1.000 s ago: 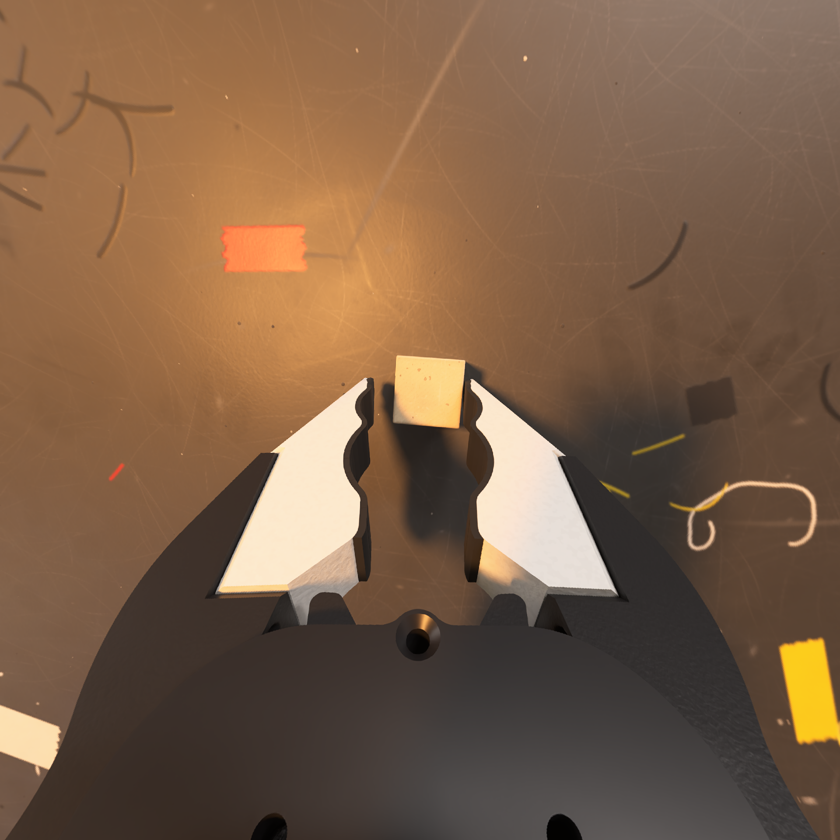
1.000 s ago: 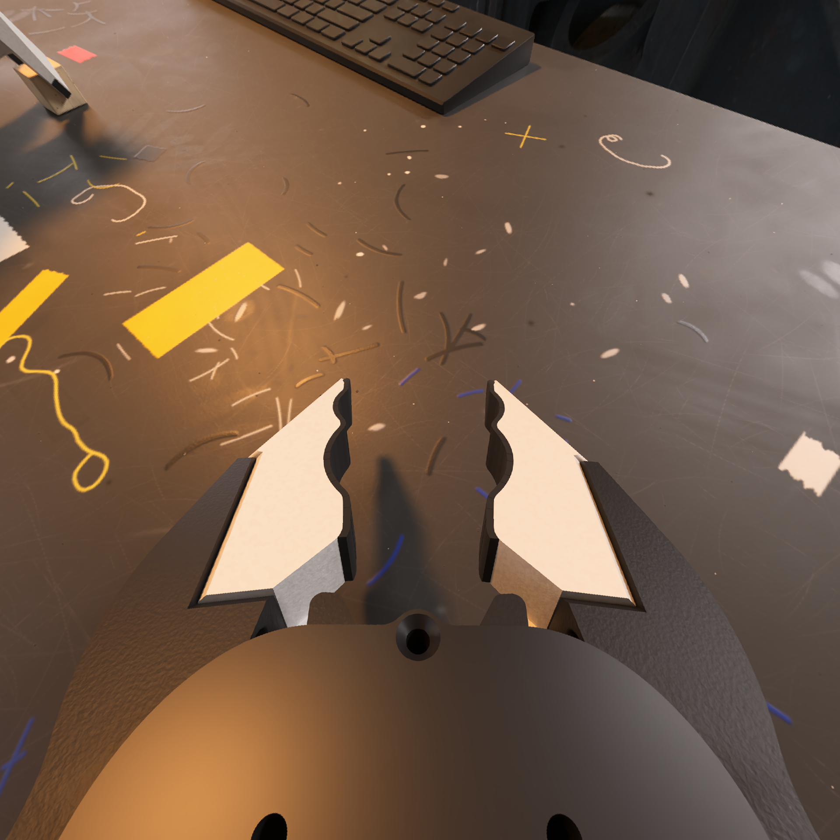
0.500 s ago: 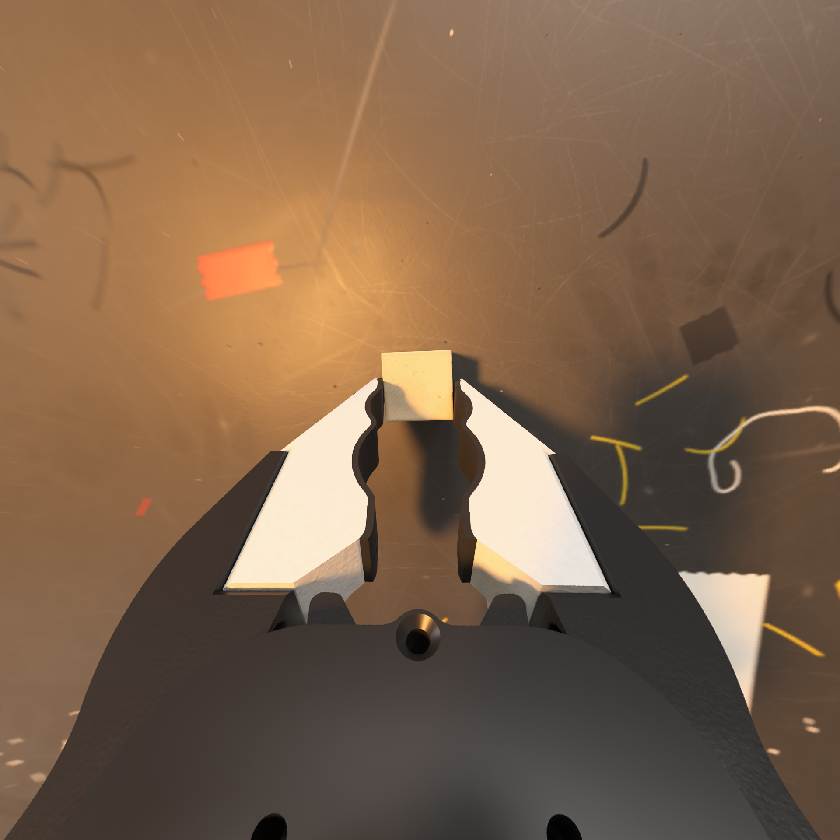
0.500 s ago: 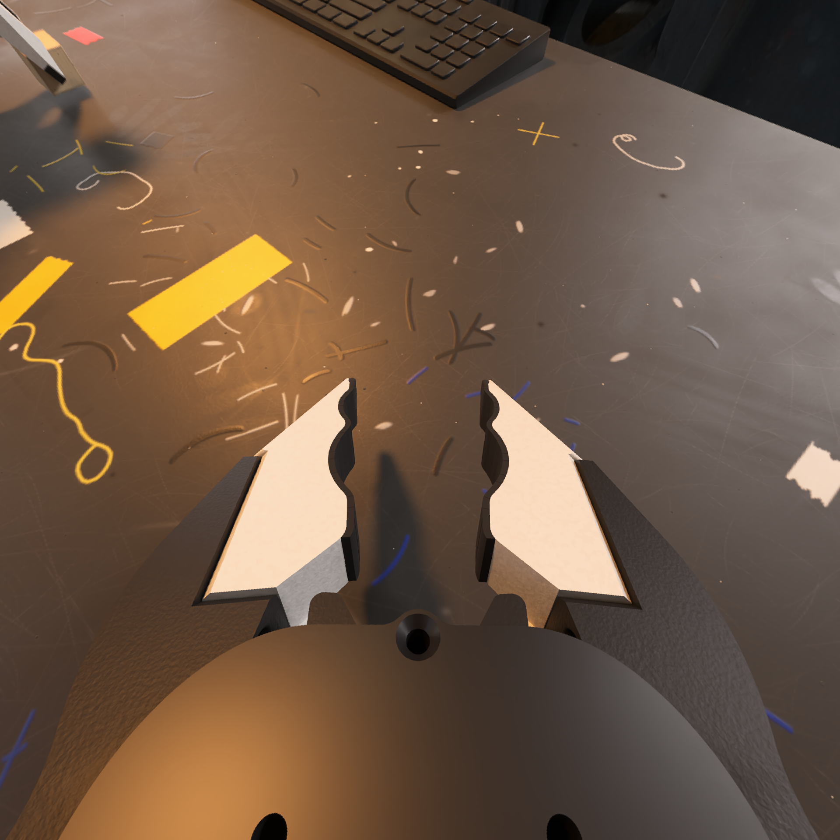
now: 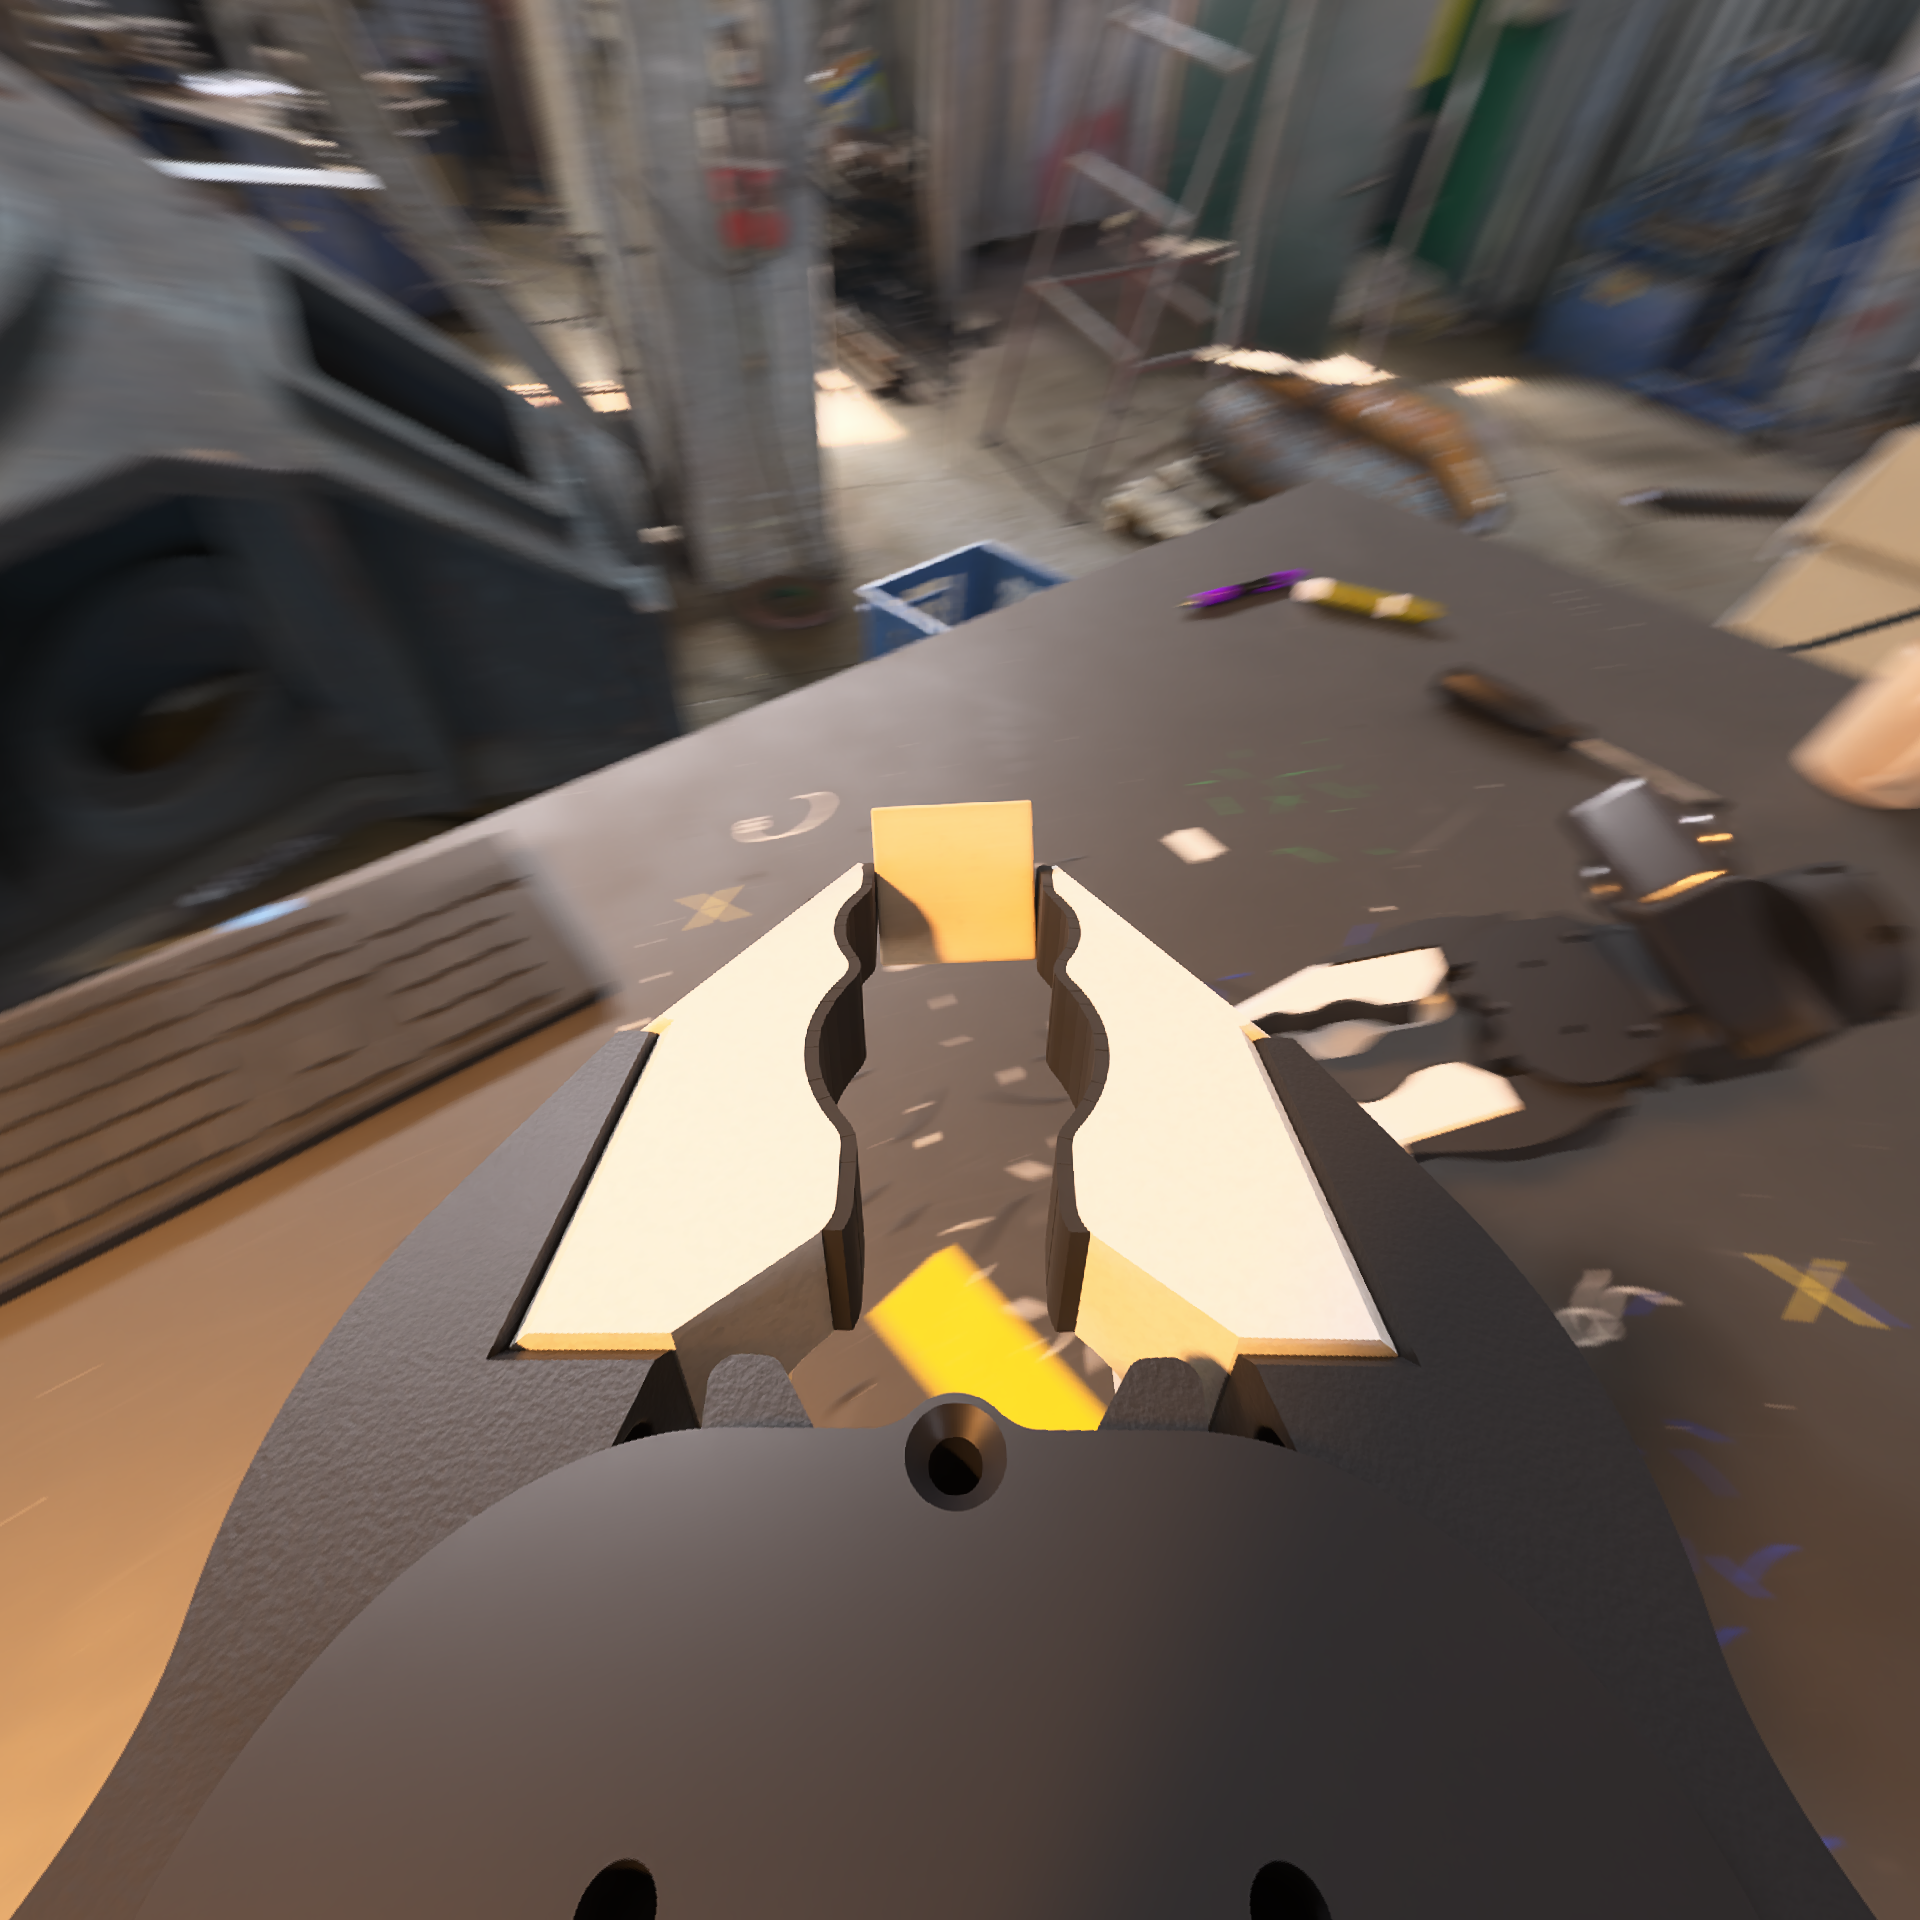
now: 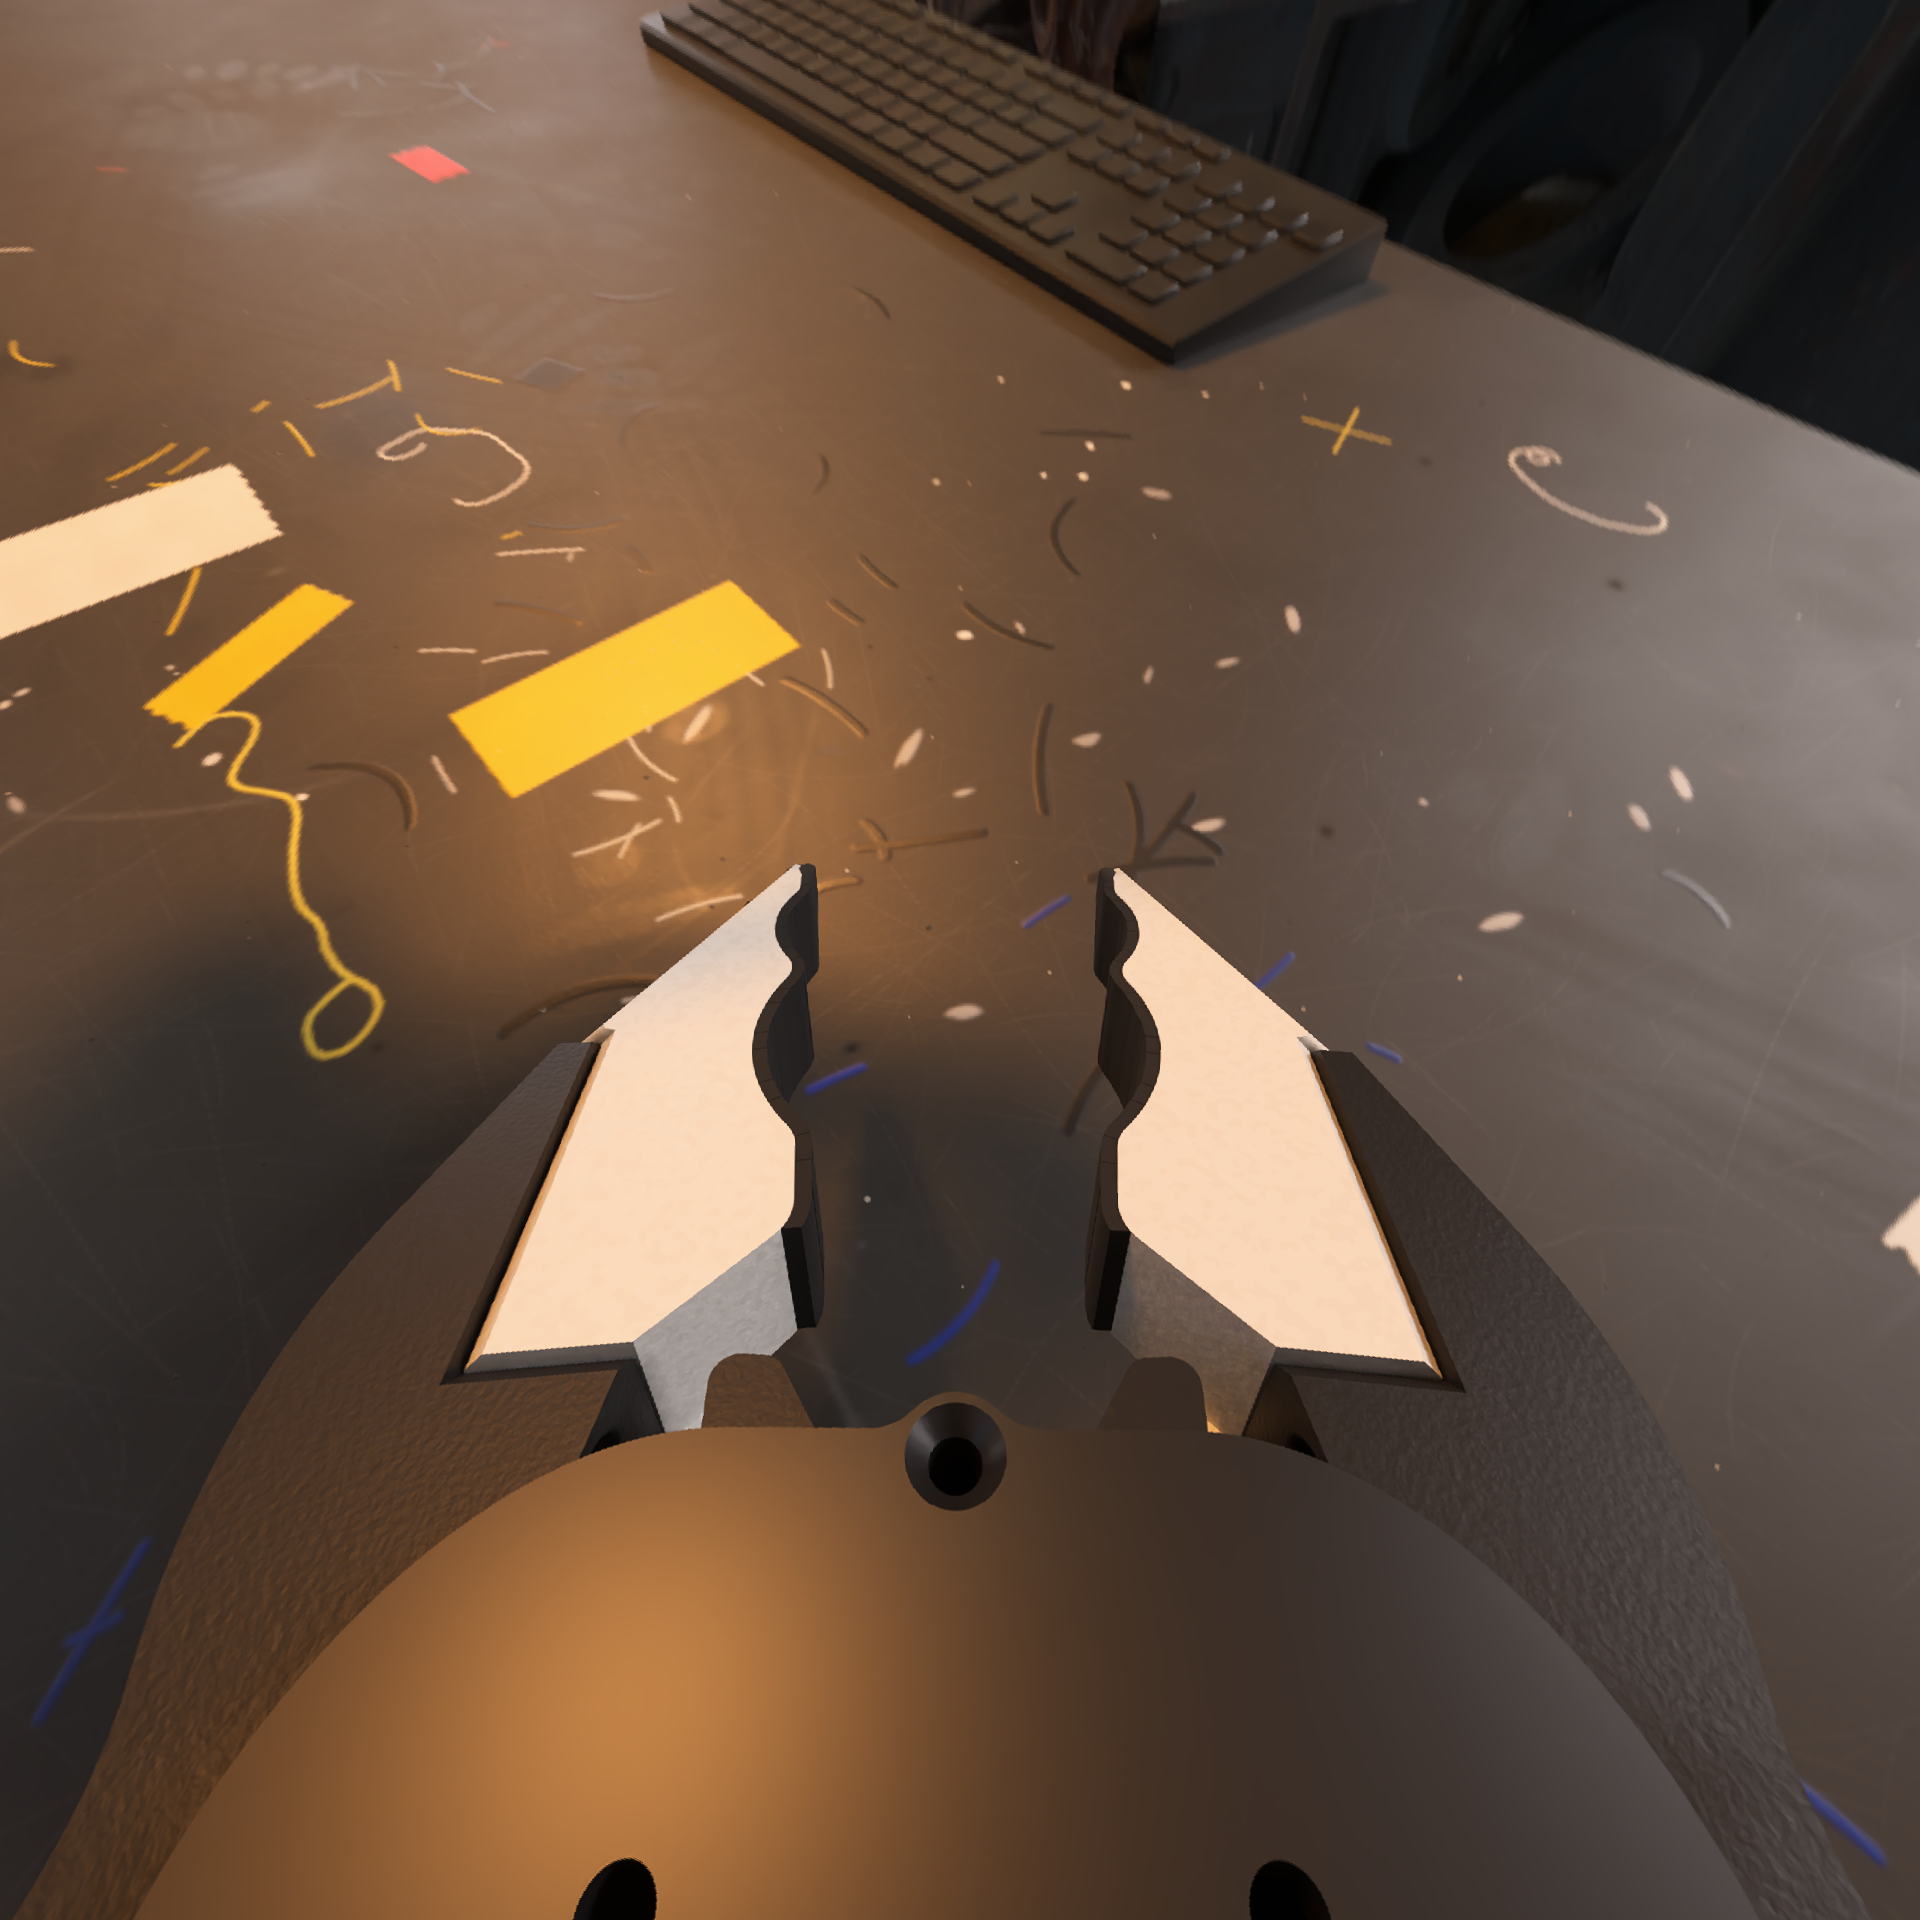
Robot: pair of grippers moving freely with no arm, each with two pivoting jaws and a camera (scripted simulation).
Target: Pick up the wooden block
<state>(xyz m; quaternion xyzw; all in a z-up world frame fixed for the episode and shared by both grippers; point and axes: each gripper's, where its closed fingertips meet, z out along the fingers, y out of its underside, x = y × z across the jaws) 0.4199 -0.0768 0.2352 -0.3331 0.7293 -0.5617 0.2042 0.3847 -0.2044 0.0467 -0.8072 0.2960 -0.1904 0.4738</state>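
grippers 2 (image 5: 954,883) (image 6: 954,883) | wooden block 1 (image 5: 954,883) | keyboard 1 (image 6: 1018,166) | yellow tape strips 2 (image 6: 623,686)

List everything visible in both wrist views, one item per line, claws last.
wooden block: 1, pale tan, clamped between the left claw's fingertips, off the table
table: 1, dark brown, scuffed and marked
keyboard: 1, black, far edge of the table
yellow tape strips: 2, mid-left
white tape strip: 1, left edge
red patch: 1, far left
screwdriver: 1, dark handle, blurred, far right
left claw: 1, shut on the block
right claw: 1, open, empty
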